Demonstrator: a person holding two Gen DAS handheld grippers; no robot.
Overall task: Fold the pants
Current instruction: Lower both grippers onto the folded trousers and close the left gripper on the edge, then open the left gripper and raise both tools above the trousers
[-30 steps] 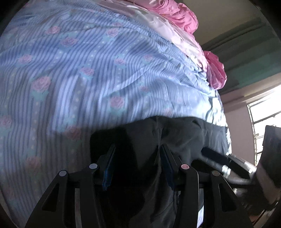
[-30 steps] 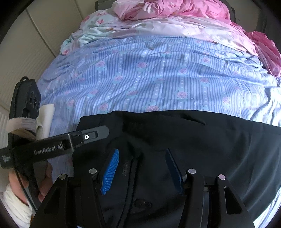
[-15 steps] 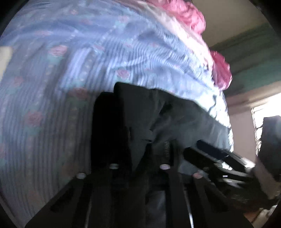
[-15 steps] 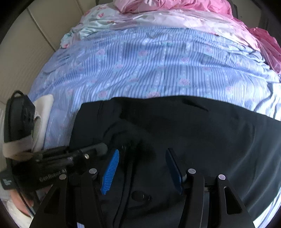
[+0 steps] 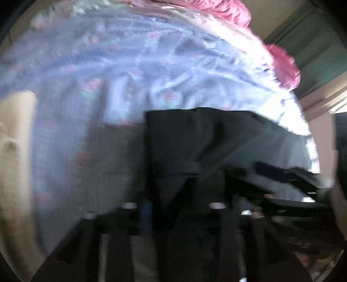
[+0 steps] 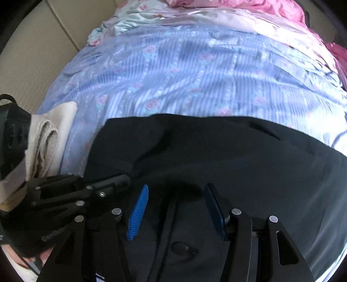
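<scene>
Black pants [image 6: 216, 151] lie across the near edge of a bed, waistband to the left, also in the blurred left wrist view [image 5: 184, 147]. My left gripper [image 5: 173, 201] is shut on the waistband fabric, which rises between its fingers; it also shows in the right wrist view [image 6: 117, 182] at the pants' left edge. My right gripper [image 6: 175, 208] is open, its blue pads [image 6: 138, 212] spread above the fly and button [image 6: 184, 247], empty.
The bed has a blue striped rose-print sheet [image 6: 195, 76]. Pink bedding [image 6: 249, 6] is heaped at the far side. A folded beige cloth [image 6: 47, 134] lies left of the pants. A beige wall [image 6: 32, 54] is at the left.
My left gripper has closed on the waistband and lifted it, swinging left. My right gripper has stayed open over the fly, drifting a little.
</scene>
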